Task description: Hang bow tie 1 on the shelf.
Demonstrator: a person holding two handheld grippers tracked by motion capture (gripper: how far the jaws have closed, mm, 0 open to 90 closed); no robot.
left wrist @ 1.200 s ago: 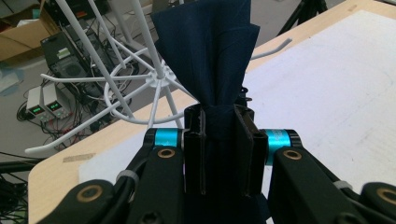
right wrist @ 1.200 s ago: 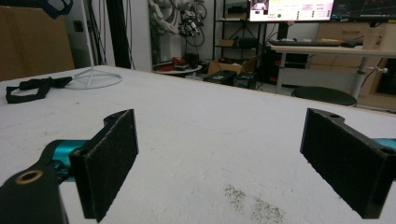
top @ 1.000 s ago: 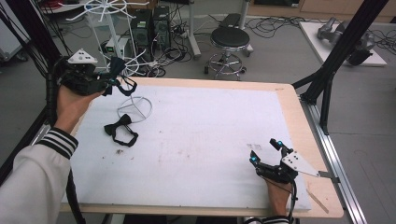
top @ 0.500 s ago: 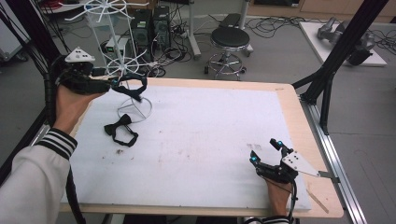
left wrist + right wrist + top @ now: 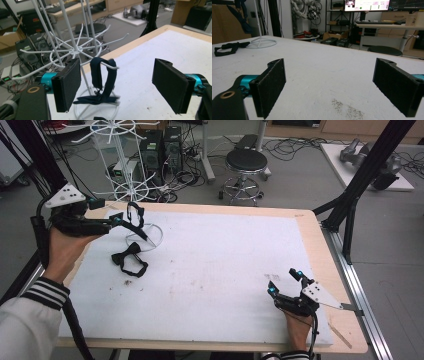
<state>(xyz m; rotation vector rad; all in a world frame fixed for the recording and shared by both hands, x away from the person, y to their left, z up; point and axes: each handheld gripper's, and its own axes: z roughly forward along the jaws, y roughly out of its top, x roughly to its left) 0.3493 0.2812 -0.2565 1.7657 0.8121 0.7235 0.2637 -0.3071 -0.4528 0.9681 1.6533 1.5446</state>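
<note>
Now the left tongs (image 5: 117, 85) are spread, having released the dark bow tie (image 5: 102, 80) onto a rack hook (image 5: 110, 65); the right tongs (image 5: 287, 285) stay spread near the desk (image 5: 225, 270).

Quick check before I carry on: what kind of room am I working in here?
Probably a robotics or data-collection lab: computer towers and loose cables on the floor, monitors on a desk behind, and a black frame strut rigged beside the worktable.
</note>
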